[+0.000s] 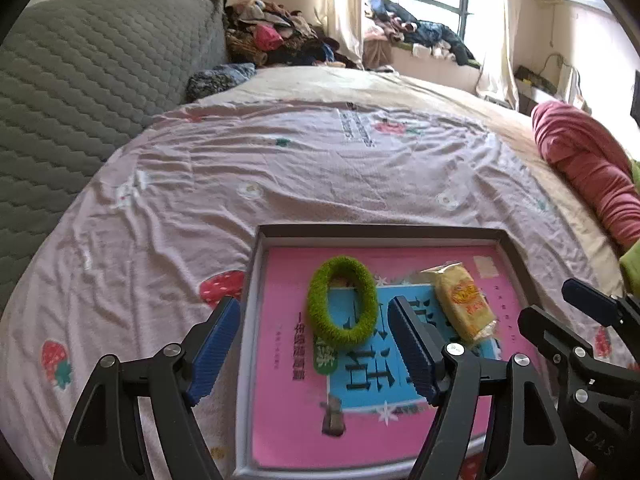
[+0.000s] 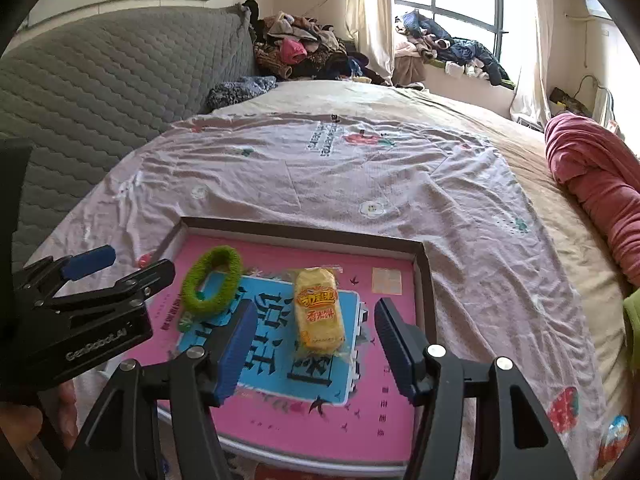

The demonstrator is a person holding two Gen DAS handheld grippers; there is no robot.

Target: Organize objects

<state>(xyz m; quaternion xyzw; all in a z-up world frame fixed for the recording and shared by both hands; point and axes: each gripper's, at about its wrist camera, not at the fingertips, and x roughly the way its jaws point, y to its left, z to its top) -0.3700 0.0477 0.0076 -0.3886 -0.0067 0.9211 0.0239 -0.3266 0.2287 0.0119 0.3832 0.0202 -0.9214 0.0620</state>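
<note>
A shallow box with a pink and blue printed bottom lies on the bed. In it lie a fuzzy green ring and a yellow snack packet. My left gripper hovers open above the box. The ring shows between its blue pads, and they do not touch it. My right gripper is open over the packet, which lies flat between its pads, apart from both.
The box rests on a wrinkled pale sheet with strawberry prints. A grey quilted headboard stands at the left. A rolled red blanket lies at the right edge. Piles of clothes sit beyond the bed by the window.
</note>
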